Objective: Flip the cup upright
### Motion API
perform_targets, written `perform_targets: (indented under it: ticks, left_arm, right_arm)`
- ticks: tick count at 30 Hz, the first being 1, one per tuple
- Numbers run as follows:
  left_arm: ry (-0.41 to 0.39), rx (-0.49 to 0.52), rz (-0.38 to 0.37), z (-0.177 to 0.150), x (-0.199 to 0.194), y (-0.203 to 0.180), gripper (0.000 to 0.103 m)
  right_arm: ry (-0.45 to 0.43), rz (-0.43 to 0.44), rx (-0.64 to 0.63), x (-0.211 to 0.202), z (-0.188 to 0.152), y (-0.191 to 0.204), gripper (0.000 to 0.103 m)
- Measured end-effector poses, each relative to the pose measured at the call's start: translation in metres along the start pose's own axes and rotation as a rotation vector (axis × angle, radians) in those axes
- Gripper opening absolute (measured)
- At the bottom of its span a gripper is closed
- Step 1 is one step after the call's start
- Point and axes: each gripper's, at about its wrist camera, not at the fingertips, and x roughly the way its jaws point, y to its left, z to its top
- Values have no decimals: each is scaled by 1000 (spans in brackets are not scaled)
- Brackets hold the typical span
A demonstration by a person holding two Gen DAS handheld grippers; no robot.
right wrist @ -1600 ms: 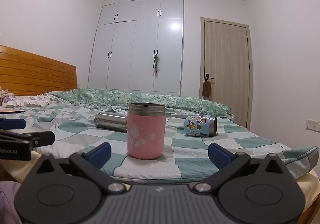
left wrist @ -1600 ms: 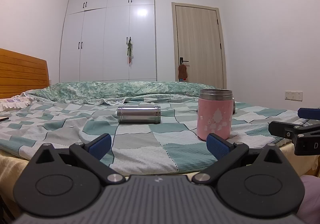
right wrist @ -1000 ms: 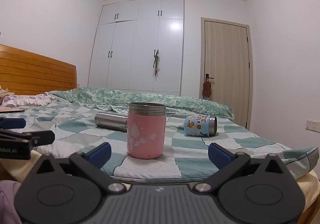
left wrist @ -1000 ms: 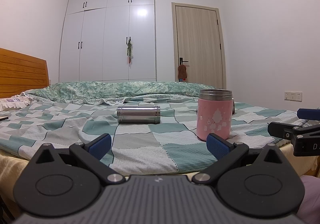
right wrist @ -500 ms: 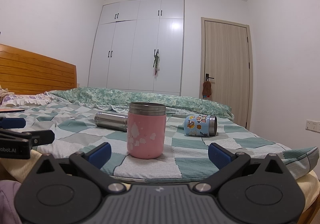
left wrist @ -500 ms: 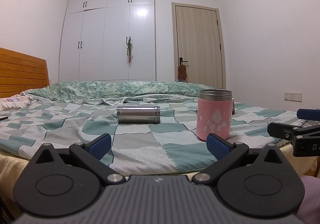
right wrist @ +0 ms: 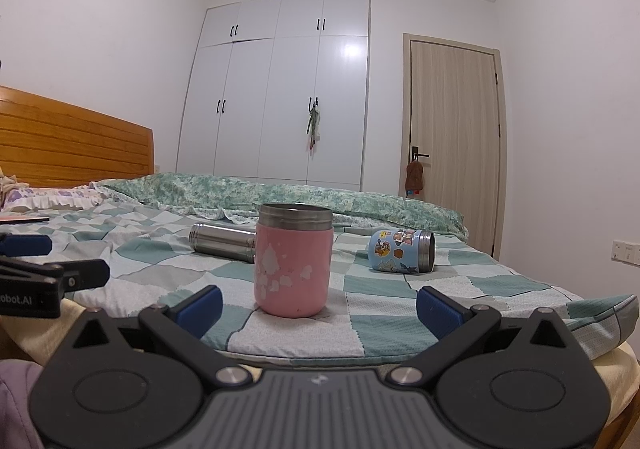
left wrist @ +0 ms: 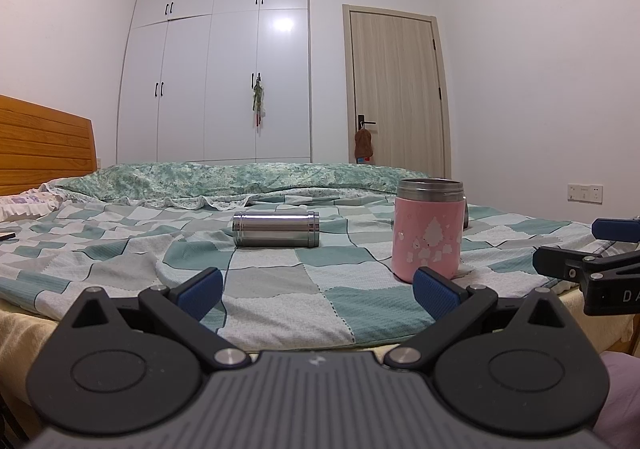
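Pink cup (right wrist: 294, 269): matt coating, scuffed white patches, bare steel rim. Steel cup (left wrist: 276, 229) brushed, shiny; blue cup (right wrist: 401, 251) glossy printed wrap. Bedspread (right wrist: 400, 325) woven cloth, headboard (right wrist: 76, 147) varnished wood.

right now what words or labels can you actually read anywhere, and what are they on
"obot.AI": on the side of the left tool in the right camera view, first letter cut off at the frame edge.
"DA": on the side of the right tool in the left camera view, the rest cut off.
Stickers on the blue cup: cartoon pictures, any lettering too small to read.
Pink cup and steel cup: no text.
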Motion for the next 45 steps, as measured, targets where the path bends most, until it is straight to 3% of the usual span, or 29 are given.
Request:
perform_targets:
  ticks: [45]
  left_arm:
    - [7, -3, -14, 3, -1, -1, 103]
  right_arm:
    - [13, 5, -4, -1, 2, -1, 103]
